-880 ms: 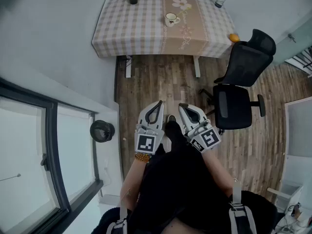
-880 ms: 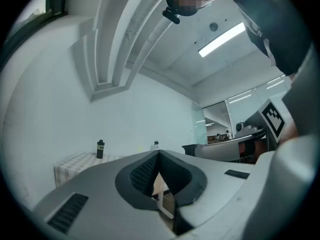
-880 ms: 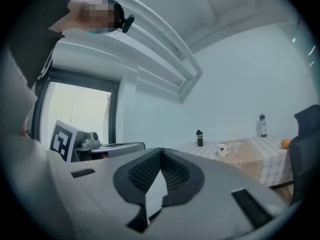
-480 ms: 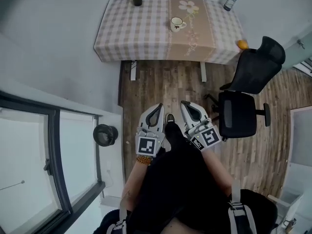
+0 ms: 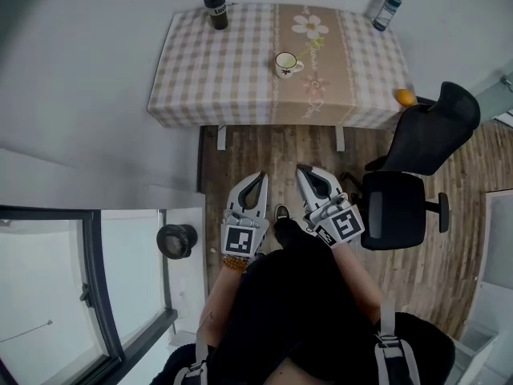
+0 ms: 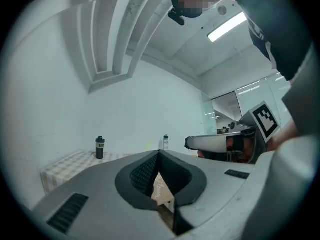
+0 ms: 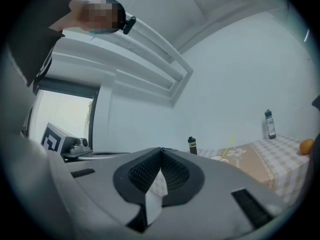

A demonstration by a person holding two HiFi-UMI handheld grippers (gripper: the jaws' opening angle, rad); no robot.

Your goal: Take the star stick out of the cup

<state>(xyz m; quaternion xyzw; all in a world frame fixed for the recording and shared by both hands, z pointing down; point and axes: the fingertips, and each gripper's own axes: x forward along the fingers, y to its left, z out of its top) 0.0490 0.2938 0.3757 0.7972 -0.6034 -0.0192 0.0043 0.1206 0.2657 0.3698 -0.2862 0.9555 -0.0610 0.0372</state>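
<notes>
A white cup (image 5: 285,64) stands on the flowered runner of the checked table (image 5: 208,70), far ahead of me. In the right gripper view the cup (image 7: 218,158) has a thin pale yellow stick (image 7: 231,142) rising from it; its star is too small to make out. My left gripper (image 5: 260,174) and right gripper (image 5: 303,170) are held side by side close to my body, over the wooden floor and well short of the table. Both are shut with nothing in them, tips meeting in the left gripper view (image 6: 159,154) and in the right gripper view (image 7: 161,150).
On the table are a black bottle (image 5: 216,10) at the back left, a blue bottle (image 5: 386,11) at the back right and an orange (image 5: 406,97) at the right edge. A black office chair (image 5: 409,183) stands to the right. A round black object (image 5: 177,240) sits by the window at left.
The table and cup have shifted lower in the head view, and the chair now sits nearer the table's corner. Both grippers keep the same shut pose in front of me.
</notes>
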